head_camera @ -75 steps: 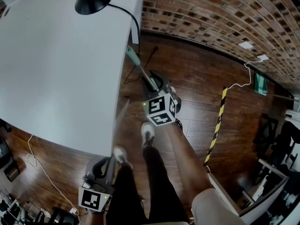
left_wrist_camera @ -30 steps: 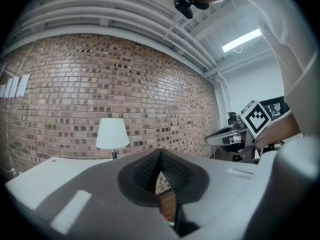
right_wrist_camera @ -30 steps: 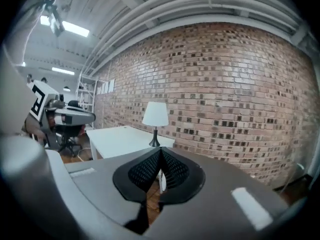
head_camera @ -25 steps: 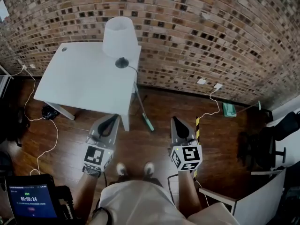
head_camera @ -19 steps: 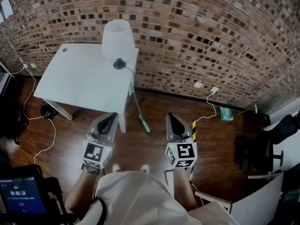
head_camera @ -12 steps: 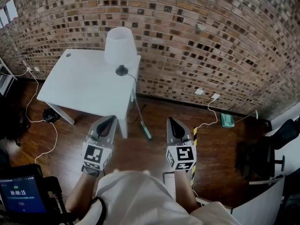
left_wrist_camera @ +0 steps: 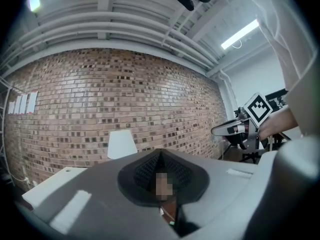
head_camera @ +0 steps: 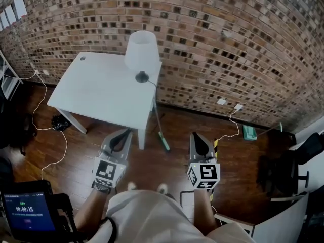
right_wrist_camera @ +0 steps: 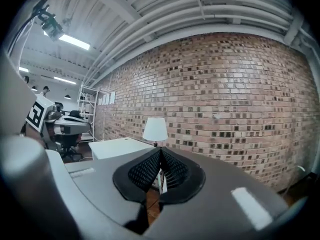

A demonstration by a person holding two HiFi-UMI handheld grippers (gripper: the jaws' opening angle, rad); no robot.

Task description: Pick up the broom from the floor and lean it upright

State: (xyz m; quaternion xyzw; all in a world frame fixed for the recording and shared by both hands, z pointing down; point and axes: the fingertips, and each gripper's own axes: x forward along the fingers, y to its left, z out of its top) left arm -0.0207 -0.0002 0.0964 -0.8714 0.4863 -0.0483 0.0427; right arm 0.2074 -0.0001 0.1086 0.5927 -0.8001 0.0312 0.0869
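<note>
Left claw (head_camera: pixel 122 134) and right claw (head_camera: pixel 197 137) level, closed

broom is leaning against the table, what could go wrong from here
1. The broom rests only against the white table's edge, its green head on the smooth wood floor. The head may slide out and the broom would fall flat.
2. The lamp's cord hangs off the same corner, close to the handle. A falling broom might snag it and tug the lamp.
</note>
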